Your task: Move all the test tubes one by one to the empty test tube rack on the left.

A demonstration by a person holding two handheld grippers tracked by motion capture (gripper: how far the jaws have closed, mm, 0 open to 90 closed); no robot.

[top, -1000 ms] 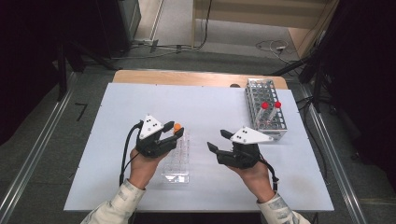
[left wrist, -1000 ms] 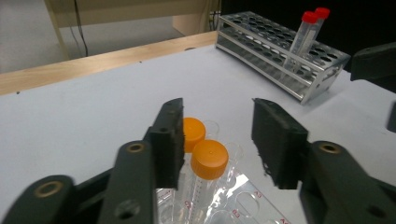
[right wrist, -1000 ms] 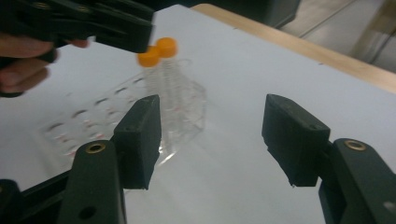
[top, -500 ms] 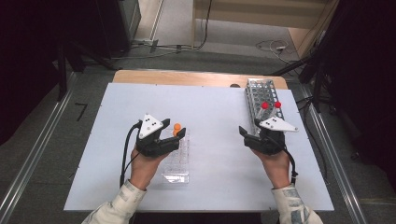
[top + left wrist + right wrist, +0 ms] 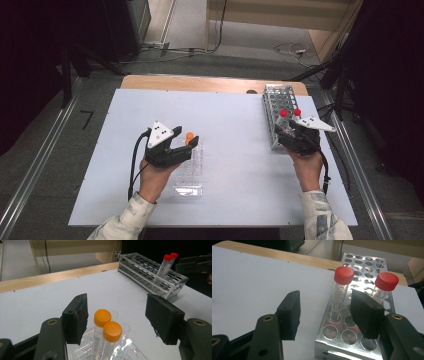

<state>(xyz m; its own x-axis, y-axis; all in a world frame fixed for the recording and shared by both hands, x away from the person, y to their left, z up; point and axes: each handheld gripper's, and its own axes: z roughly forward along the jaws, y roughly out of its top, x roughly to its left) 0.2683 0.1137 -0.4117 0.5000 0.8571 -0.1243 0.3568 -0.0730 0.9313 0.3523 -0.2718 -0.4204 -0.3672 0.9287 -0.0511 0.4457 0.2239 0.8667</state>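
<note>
A clear plastic rack [image 5: 190,176] lies left of the table's middle, and two orange-capped tubes [image 5: 102,317] stand in its far end. My left gripper [image 5: 186,144] hangs over them, open. Its jaws have just been opening and stand on either side of the orange caps without touching them. At the right, a metal rack [image 5: 275,100] holds two red-capped tubes [image 5: 283,114]. My right gripper [image 5: 289,134] is at the rack's near end, open. Its jaws have just been closing. The left red-capped tube [image 5: 343,275] stands just beyond their tips, untouched.
The white tabletop [image 5: 235,165] has bare room between the two racks. A wooden strip [image 5: 200,82] runs along its far edge. Cables [image 5: 290,49] lie on the floor behind. Metal rails [image 5: 360,180] flank the table.
My right hand has moved from the middle of the table rightwards to the near end of the metal rack. The left hand has stayed over the clear rack, with its jaws wider apart.
</note>
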